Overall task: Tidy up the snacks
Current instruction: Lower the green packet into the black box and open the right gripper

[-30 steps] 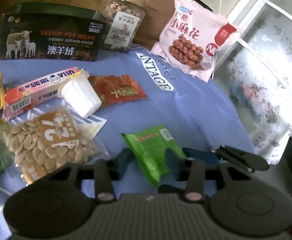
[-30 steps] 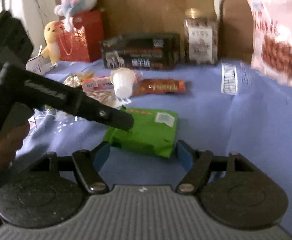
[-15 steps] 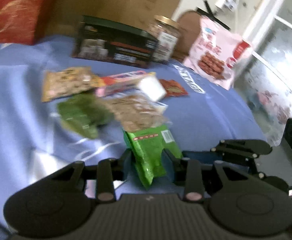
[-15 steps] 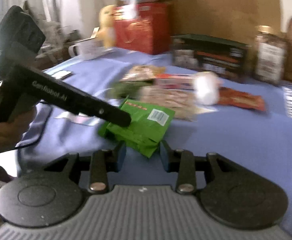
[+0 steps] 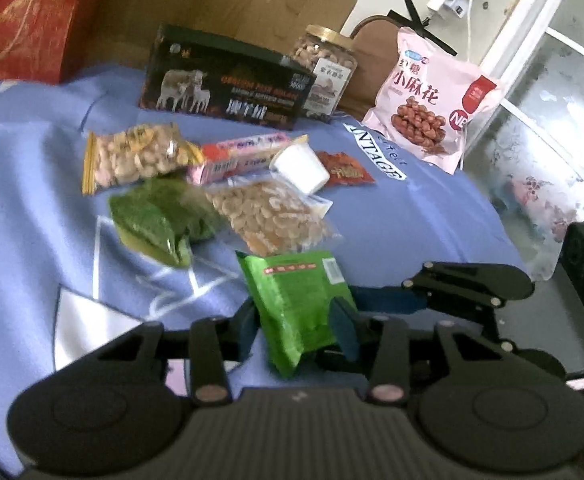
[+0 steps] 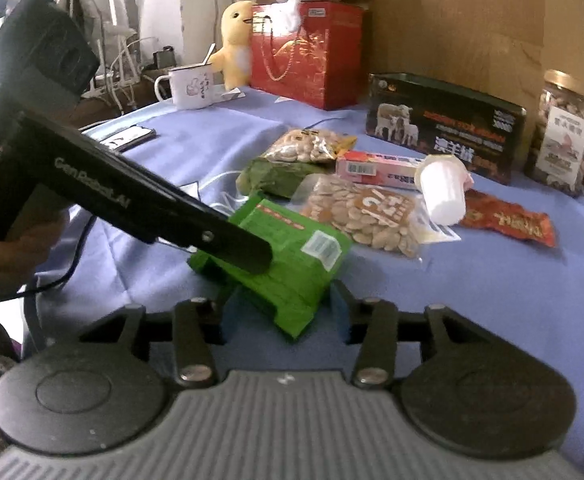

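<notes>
Left wrist view shows the left tool (image 5: 298, 320) gripping the green packet (image 5: 298, 304) at lower centre, while the right tool (image 6: 279, 312) is opening around it

On the cloth (image 5: 432, 216), a box (image 5: 227, 84) and a jar (image 5: 326, 66) stand at the back, a large bag (image 5: 428, 108) to their right; packets of nuts (image 5: 269, 216) and a cup (image 5: 302, 168) lie before them, a packet (image 5: 296, 308) nearest, between the left gripper (image 5: 296, 322) fingers.
</notes>
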Demonstrator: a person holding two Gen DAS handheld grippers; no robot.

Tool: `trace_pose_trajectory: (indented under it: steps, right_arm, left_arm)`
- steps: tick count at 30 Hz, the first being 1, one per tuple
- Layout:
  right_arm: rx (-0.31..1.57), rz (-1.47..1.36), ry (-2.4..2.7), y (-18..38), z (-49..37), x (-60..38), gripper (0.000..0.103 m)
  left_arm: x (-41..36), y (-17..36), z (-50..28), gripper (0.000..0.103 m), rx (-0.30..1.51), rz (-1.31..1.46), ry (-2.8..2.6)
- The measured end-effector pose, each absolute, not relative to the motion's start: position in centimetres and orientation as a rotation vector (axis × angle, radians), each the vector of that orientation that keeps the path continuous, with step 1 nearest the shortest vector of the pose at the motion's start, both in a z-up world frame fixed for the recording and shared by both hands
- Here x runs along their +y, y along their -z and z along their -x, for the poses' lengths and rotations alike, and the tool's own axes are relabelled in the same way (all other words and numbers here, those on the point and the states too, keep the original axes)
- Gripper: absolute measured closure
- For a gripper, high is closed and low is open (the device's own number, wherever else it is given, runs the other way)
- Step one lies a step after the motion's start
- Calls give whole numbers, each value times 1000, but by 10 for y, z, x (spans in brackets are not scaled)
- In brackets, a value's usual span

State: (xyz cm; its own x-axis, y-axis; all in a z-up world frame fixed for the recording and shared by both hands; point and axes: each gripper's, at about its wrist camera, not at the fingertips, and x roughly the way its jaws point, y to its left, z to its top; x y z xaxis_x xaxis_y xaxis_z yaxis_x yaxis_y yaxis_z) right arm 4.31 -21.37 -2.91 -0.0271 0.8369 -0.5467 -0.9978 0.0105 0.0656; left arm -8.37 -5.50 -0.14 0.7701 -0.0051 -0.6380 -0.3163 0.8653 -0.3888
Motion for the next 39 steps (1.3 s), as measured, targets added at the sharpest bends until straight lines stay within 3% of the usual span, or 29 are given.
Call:
trace_pose_trajectory:
  steps: [2,13,19,27,32,39]
  right_arm:
    - [530,360,-1564,24,-47,-211,62]
    - [329,209,-1476,-38,-107,-159,62]
    - [303,182,-1391,-55,-165,-95,62]
    - [387,157,-1287,-32,-220,-47,56]
    - [435,-17,-1253,-33,-247,-91,56]
    - [711,-144,-1172,10,-265,-152,57]
  left_arm:
    - [-53,-12,84,68,648,481,-175]
    - [14,-87,9,67,474,415,-240]
    - [67,-94,-62,66,427,438,-303]
    - [109,-60,-111,62,475,444,-457]
    - [101,-55,-86,62,446,460,-454]
    - [59,-32,-66,56,542,478,-344]
